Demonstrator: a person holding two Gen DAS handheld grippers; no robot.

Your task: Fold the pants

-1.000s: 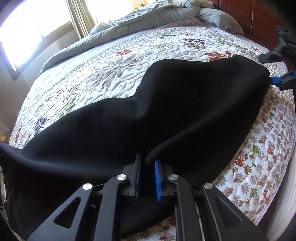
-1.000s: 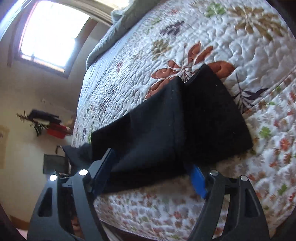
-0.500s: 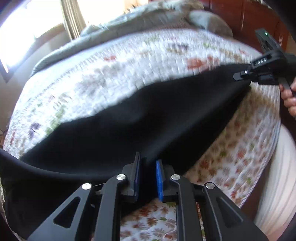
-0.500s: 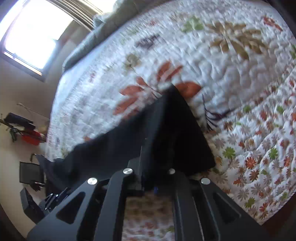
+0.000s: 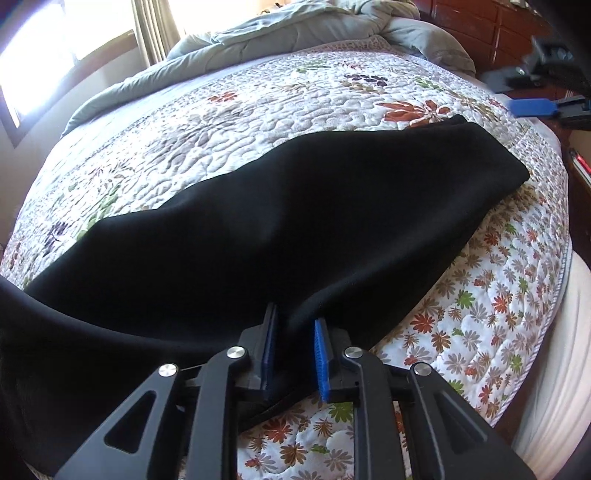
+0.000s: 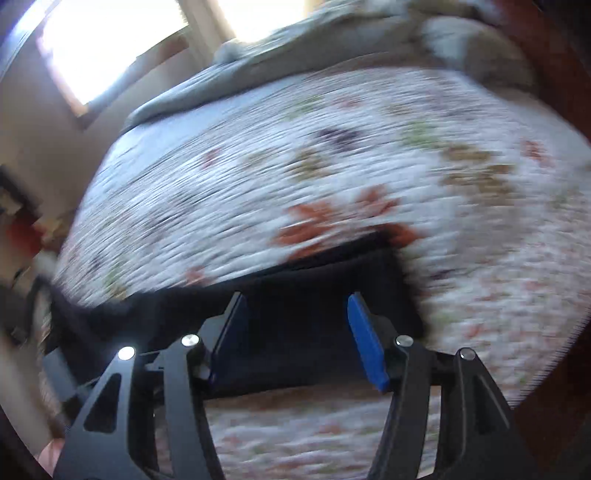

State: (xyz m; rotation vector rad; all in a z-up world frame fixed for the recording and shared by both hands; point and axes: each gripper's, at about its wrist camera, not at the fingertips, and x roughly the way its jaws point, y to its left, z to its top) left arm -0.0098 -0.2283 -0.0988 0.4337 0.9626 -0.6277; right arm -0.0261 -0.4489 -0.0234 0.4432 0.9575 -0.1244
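**Pants laid lengthwise across the quilt, pinched at one end only**

A floral quilt (image 5: 258, 122) is spread over the bed, and a grey comforter (image 5: 280, 33) is bunched at its far side. The black pants (image 5: 295, 229) are laid flat on the quilt near its front edge. In the left wrist view their long axis is seen running from the lower left, where the cloth spills past the picture's edge, to a blunt end at the upper right.

A ridge of the pants' near edge is clamped between the blue pads of the left gripper (image 5: 293, 350), which are drawn close on the fabric. The right gripper (image 5: 532, 107) is shown blurred at the upper right, clear of the pants' end, its jaws apart.

The right wrist view is heavily blurred. There the right gripper's spread fingers (image 6: 365, 347) are seen framing the pants' blunt end (image 6: 314, 295), with nothing held between them. The left gripper cannot be made out in that view.
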